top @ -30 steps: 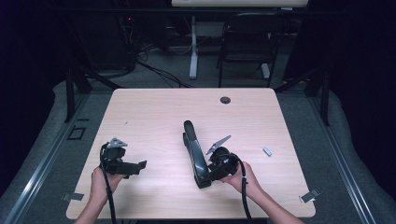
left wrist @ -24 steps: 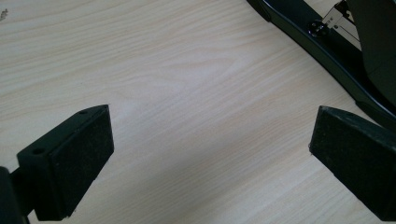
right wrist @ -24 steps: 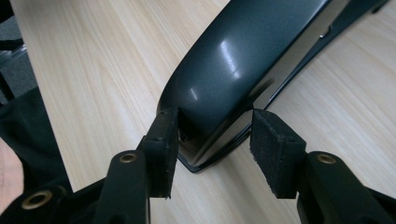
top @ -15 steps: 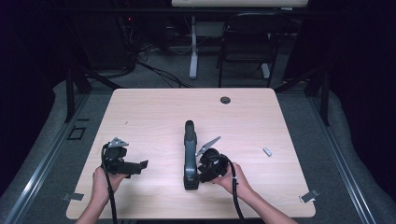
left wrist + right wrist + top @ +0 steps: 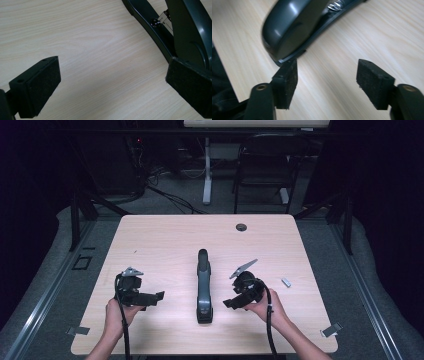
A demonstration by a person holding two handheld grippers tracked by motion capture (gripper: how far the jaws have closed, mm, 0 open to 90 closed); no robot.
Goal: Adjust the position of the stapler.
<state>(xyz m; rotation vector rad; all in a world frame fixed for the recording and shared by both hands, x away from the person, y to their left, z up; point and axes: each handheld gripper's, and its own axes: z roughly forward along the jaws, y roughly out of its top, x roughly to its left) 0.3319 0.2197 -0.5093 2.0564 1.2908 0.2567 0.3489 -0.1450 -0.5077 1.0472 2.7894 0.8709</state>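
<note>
High view: long dark grey stapler of plastic and metal [image 5: 202, 287] lying flat and lengthwise near the middle of the pale wooden table [image 5: 160, 245], blunt end toward the person. Right gripper [image 5: 232, 302] just beside that near end, to its right. Jaws spread and just now widening, nothing between them. Right gripper view: one pad [image 5: 287, 80] close under the rounded end of the stapler [image 5: 294, 27], whether touching hard to tell, the other pad out over bare wood. Left gripper [image 5: 152, 297] apart on the other side, claw spread wide and holding nothing. In the left gripper view, its far pad level with the stapler's base [image 5: 152, 27].

Likely step: letting go after setting the stapler down. To do it well:
- Finish opening before moving off, so neither pad drags the body round.
- Draw back sideways and slightly up, away from the rounded end, not along it.
- Keep the trailing cable off the stapler.
- Mind the small silver piece [image 5: 286, 282] lying farther right on the table.
- Hold the left gripper quiet.
</note>
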